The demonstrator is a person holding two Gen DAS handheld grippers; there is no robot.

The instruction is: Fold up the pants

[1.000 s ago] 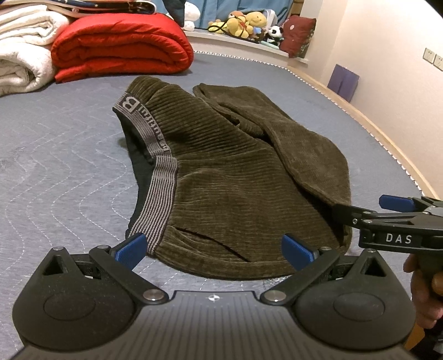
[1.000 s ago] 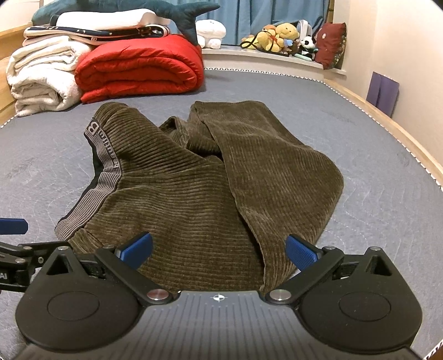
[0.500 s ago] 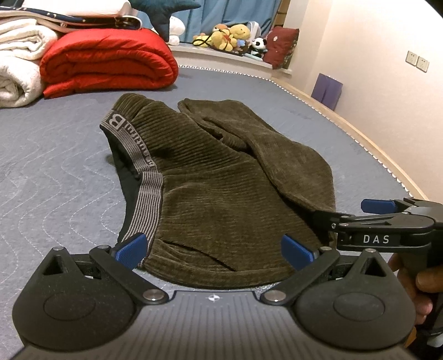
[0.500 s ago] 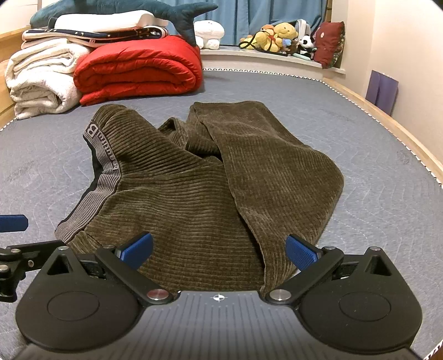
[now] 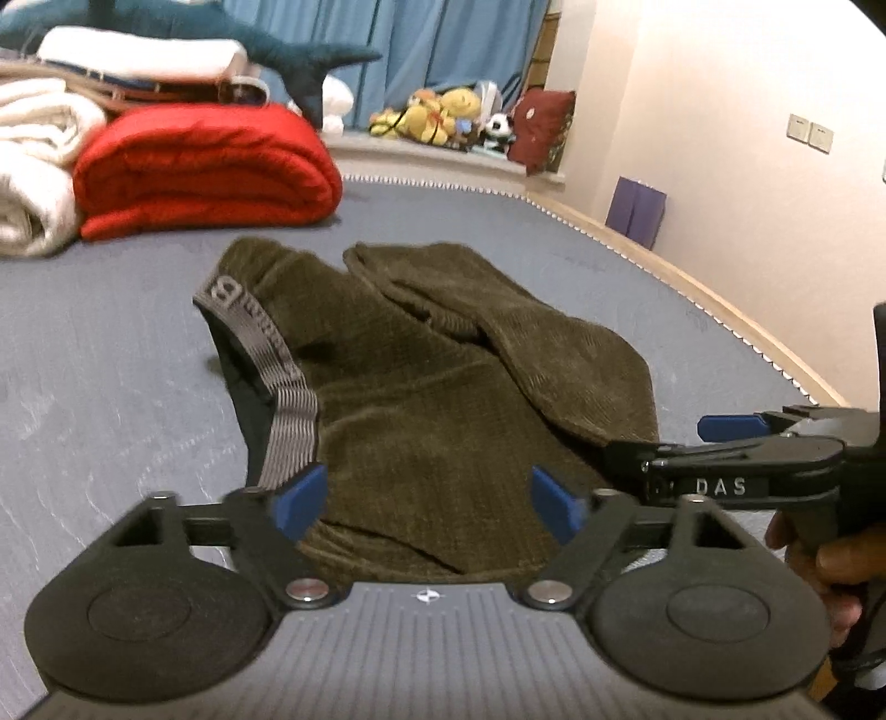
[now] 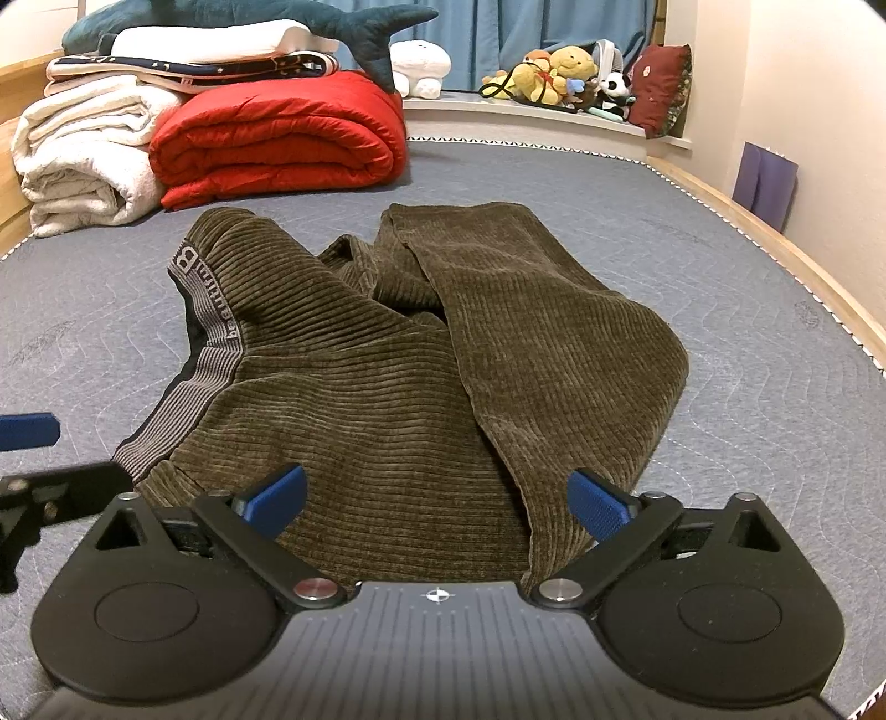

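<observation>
Olive corduroy pants (image 5: 432, 387) (image 6: 421, 360) lie crumpled on the grey quilted mattress (image 5: 99, 354), grey waistband (image 5: 260, 343) at the left, legs doubled over toward the right. My left gripper (image 5: 429, 498) hangs over the near hem by the waistband; its jaws are closing with the hem's fabric between the blue pads, which do not press it. My right gripper (image 6: 437, 495) straddles the near edge of the folded leg; its jaws are also closing and stand apart from the cloth. The right gripper (image 5: 736, 443) shows side-on in the left wrist view, held by a hand (image 5: 830, 559).
A red rolled quilt (image 6: 277, 133), white folded blankets (image 6: 83, 155) and a plush shark (image 6: 249, 16) sit at the far left. Stuffed toys (image 6: 559, 72) line the window ledge. The bed's wooden edge (image 6: 803, 266) and a wall run along the right.
The left gripper's view tilted up and nudged forward over the hem, and its jaws narrowed clearly. The right gripper's jaws narrowed slightly; it stayed in place. The pants have not moved.
</observation>
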